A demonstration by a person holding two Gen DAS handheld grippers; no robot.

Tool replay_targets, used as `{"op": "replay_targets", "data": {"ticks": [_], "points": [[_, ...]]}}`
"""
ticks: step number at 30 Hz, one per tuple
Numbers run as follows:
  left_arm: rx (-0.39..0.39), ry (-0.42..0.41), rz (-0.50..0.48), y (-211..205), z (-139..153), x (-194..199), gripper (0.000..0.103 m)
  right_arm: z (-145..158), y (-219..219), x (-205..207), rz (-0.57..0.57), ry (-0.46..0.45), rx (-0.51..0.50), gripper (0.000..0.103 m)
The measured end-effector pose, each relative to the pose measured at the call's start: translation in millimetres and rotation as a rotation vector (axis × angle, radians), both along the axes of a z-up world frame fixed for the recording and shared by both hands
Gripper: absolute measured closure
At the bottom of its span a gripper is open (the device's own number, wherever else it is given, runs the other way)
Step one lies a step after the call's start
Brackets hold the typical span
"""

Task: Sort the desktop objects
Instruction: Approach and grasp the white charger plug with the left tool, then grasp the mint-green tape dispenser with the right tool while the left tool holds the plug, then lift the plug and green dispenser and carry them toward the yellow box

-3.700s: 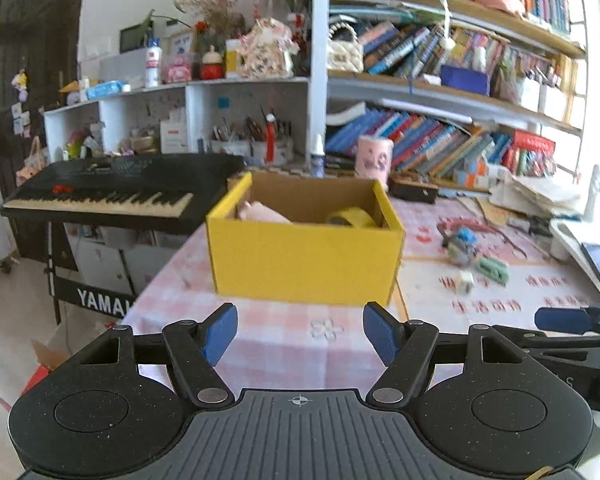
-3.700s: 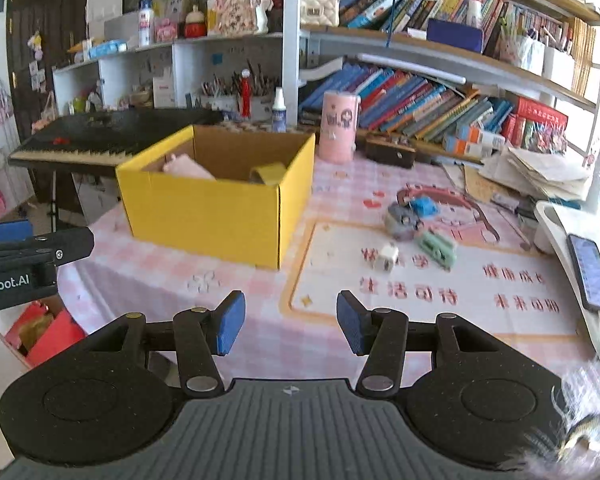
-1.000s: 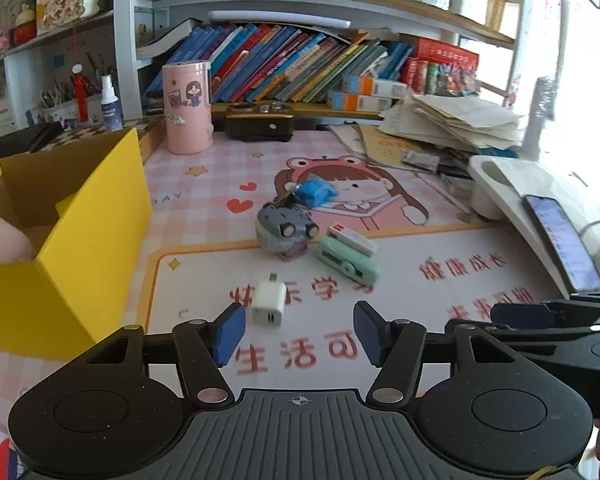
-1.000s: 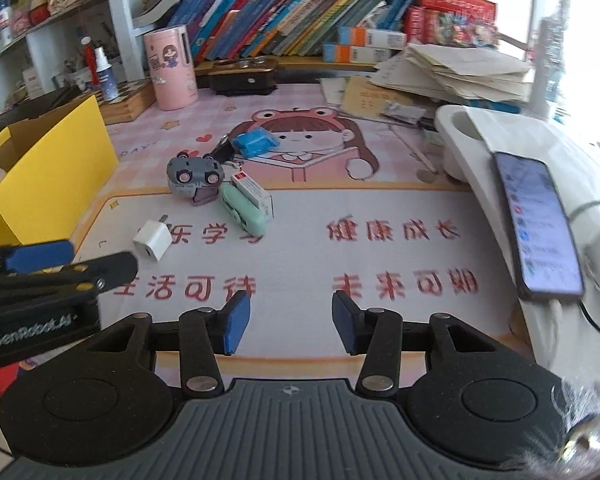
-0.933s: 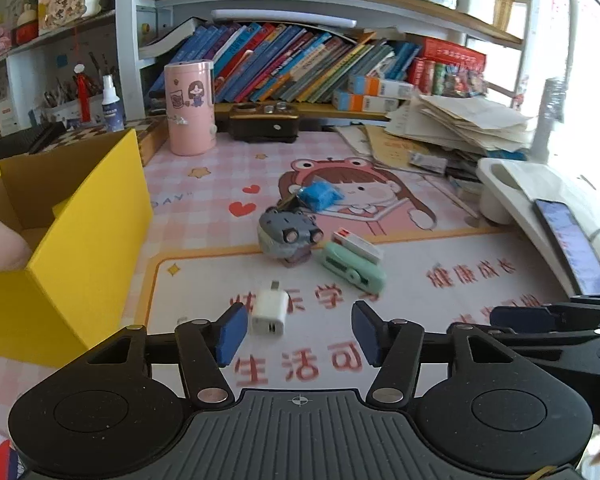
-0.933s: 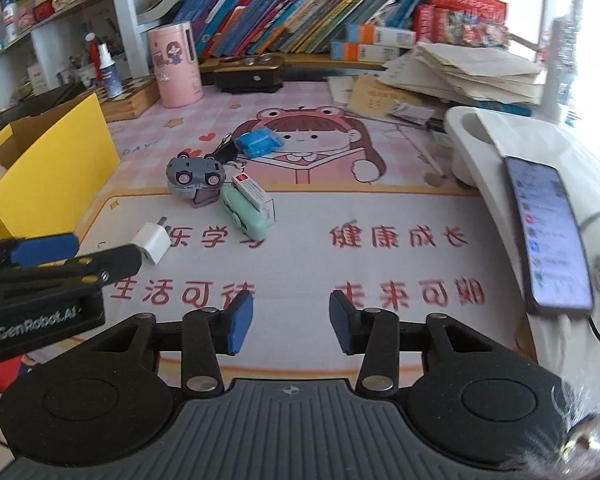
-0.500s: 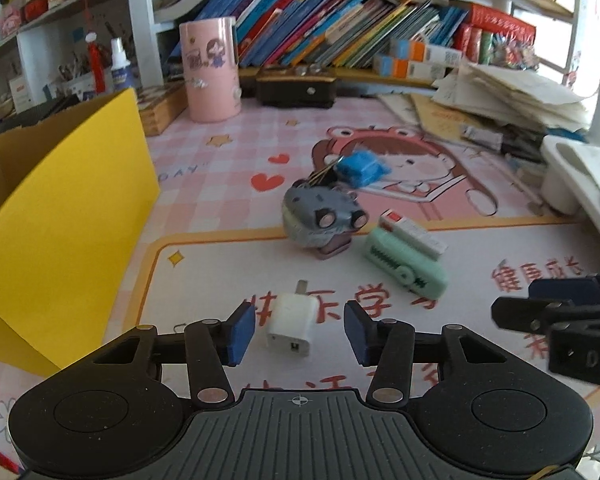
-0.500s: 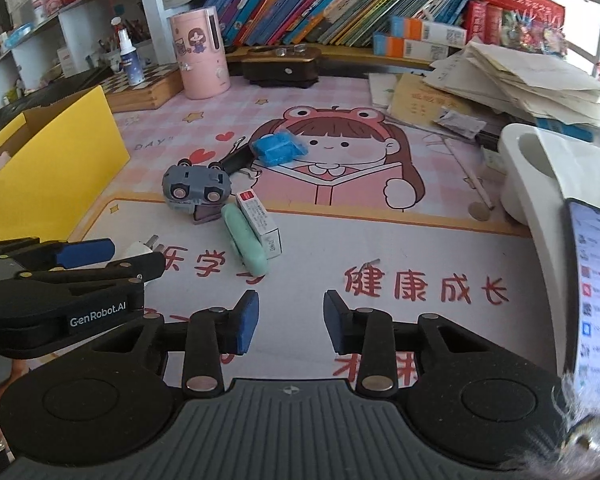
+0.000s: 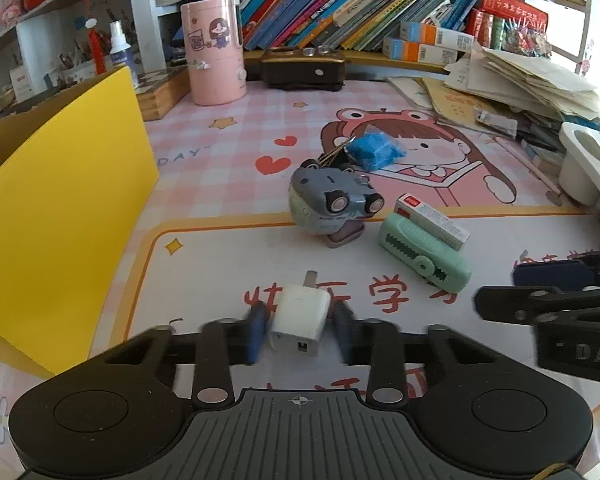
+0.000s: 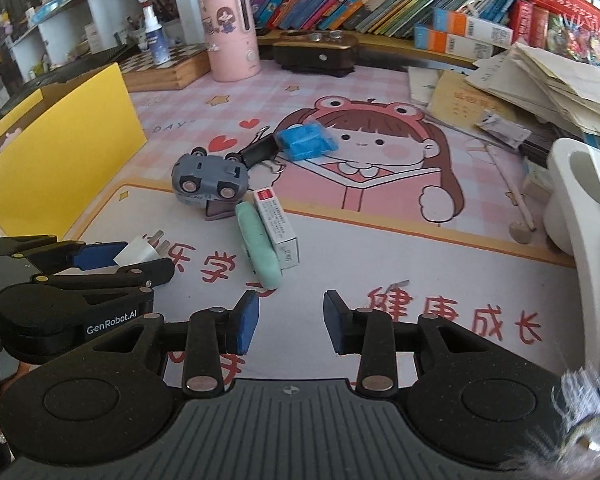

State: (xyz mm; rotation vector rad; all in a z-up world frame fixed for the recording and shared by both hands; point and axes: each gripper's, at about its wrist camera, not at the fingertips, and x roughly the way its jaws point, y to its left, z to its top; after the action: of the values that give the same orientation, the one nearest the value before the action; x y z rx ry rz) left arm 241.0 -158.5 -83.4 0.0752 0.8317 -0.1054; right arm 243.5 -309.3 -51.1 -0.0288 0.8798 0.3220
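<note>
1. White plastic sits between the blue pads of the left claw (image 9: 299, 330): a USB wall charger (image 9: 300, 320) lying flat on the printed desk mat (image 9: 220, 264) that covers the table. The jaws are closing on its two side faces; the pads look blurred and I cannot tell whether they press on it yet.
2. To grip it well, I would keep the pads square on the flat sides, centred on the body and clear of the metal prongs, then lift straight up before swinging toward the yellow cardboard box (image 9: 60, 208) on the left, the likely place for sorted items.
3. The charger's long axis runs away from the left claw, prongs at the far end pointing toward the grey toy car (image 9: 332, 196), USB socket facing the camera.
4. The right claw (image 10: 291, 326) hangs just beside it over the mat, its jaws at a narrow gap with nothing between them.
5. Beyond the right claw lies a mint-green stapler (image 10: 258, 246), long axis running away from it, touching a small white carton with a red end (image 10: 278, 226).
6. Farther on, the toy car lies overturned, wheels showing, beside a black binder clip (image 10: 258, 148) and a blue wrapped packet (image 10: 306, 140).
7. At the back stand a pink cartoon-printed canister (image 9: 214, 50) and a shelf of books (image 9: 340, 4).
</note>
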Motion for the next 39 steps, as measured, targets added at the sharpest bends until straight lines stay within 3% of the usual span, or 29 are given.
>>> {"op": "replay_targets", "data": {"ticks": [3,10,19,25,26,32,39], "points": [[-0.006,0.011,0.009,2,2,1,0.079,-2,4,5,0.022,-0.003,0.001,0.069],[-0.110,-0.031,0.069,25,35,-13,0.079,-13,20,20,0.082,0.000,-0.024,0.074],[-0.143,-0.050,0.131,37,55,-28,0.079,-19,39,37,0.136,-0.038,-0.030,0.075],[-0.131,-0.069,0.127,36,60,-34,0.079,-21,47,45,0.165,-0.072,-0.060,0.077],[-0.135,-0.069,0.128,35,60,-36,0.079,-22,48,45,0.166,-0.076,-0.066,0.085],[-0.161,-0.083,0.105,30,62,-39,0.079,-16,42,35,0.170,-0.076,-0.077,0.085],[-0.202,-0.118,0.045,22,73,-45,0.079,11,21,16,0.076,-0.077,-0.004,0.085]]}}
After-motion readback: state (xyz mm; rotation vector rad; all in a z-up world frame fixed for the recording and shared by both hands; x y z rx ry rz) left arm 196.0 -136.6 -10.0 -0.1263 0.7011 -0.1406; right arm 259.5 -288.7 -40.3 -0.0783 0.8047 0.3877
